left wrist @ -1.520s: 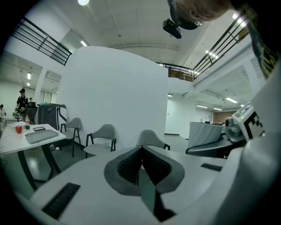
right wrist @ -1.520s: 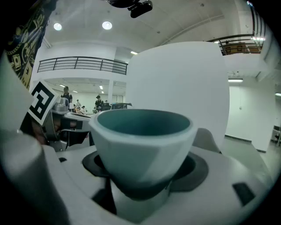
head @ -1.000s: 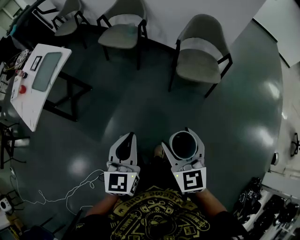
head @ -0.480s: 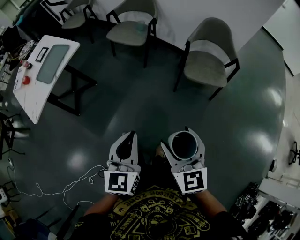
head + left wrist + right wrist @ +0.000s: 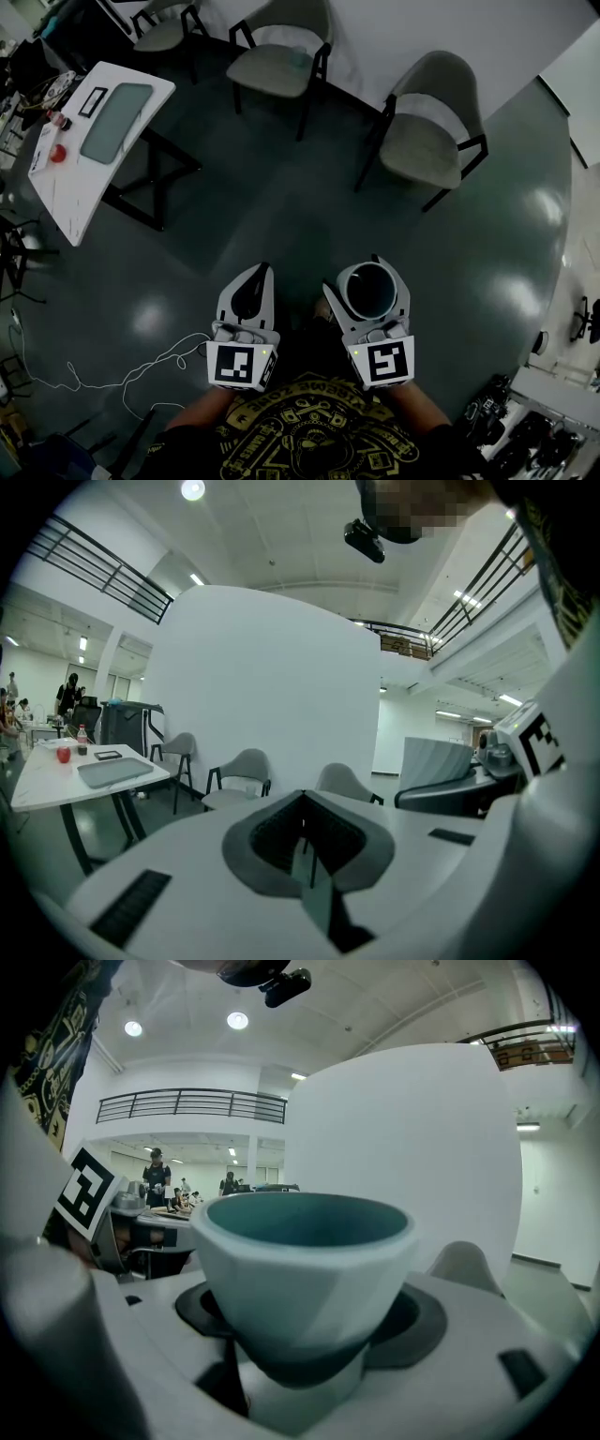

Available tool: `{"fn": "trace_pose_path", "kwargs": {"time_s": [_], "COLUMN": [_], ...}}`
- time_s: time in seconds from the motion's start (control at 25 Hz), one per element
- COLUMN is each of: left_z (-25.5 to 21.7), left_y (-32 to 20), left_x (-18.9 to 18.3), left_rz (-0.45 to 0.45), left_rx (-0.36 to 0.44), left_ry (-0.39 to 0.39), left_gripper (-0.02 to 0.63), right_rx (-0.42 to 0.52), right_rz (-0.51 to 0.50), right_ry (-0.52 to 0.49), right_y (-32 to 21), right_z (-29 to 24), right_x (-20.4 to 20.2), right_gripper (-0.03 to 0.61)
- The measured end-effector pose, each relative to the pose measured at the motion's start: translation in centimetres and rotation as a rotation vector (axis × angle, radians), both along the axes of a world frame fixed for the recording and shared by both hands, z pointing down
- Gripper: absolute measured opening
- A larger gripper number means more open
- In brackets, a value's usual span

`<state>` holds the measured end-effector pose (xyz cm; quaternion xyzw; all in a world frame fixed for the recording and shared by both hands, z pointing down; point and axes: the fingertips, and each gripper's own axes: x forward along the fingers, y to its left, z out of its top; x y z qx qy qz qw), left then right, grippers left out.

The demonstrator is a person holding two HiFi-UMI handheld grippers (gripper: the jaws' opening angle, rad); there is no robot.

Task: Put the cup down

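Note:
A pale faceted cup (image 5: 367,289) with a teal inside sits upright between the jaws of my right gripper (image 5: 367,288), which is shut on its lower body. In the right gripper view the cup (image 5: 306,1265) fills the middle, its rim level and its base wedged in the dark pads. My left gripper (image 5: 251,292) is held beside it at the same height, jaws shut with nothing between them; the left gripper view shows the closed gripper (image 5: 304,841) pointing toward the chairs. Both are carried above the dark floor, near the person's torso.
A white table (image 5: 89,141) with a grey laptop and a red object stands at the left. Three grey chairs, one of them (image 5: 422,136), line the white wall ahead. A white cable (image 5: 141,375) trails on the floor at lower left. Equipment lies at lower right.
The view has shifted, so the table and chairs slid right and down in the head view. Both grippers kept their pose and the cup stayed in the right one.

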<state>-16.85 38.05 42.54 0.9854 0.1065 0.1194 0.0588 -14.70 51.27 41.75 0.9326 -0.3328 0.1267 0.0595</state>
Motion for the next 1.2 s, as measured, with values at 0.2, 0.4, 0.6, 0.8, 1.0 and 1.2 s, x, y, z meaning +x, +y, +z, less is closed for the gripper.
{"fn": "trace_pose_path", "kwargs": {"time_s": [0.2, 0.4, 0.6, 0.8, 1.0, 1.2], "left_z": [-0.4, -1.2, -0.3, 0.1, 0.2, 0.1], "left_y": [-2.9, -5.5, -8.7, -12.1, -15.3, -18.6], "left_x": [1.2, 2.4, 3.3, 4.3, 5.3, 5.5], "left_rz": [-0.017, -0.037, -0.062, -0.086, -0.098, -0.122], "left_rx": [-0.008, -0.022, -0.036, -0.048, -0.06, -0.066], "left_ry": [0.006, 0.019, -0.001, -0.007, -0.003, -0.008], "left_gripper": [0.009, 0.01, 0.01, 0.01, 0.011, 0.011], "right_rx": [0.0, -0.006, -0.015, -0.028, -0.036, -0.04], "right_rz": [-0.004, -0.018, -0.042, -0.063, -0.083, -0.102], "right_ry": [0.004, 0.001, -0.011, -0.02, -0.02, -0.014], "right_y": [-2.6, -5.2, -8.4, -12.0, -15.5, -18.8], "right_z": [-0.4, -1.0, -0.7, -0.6, -0.8, -1.1], "right_x": [1.5, 2.8, 4.1, 5.4, 6.4, 6.9], "right_gripper": [0.363, 0.364, 0.364, 0.364, 0.364, 0.364]}}
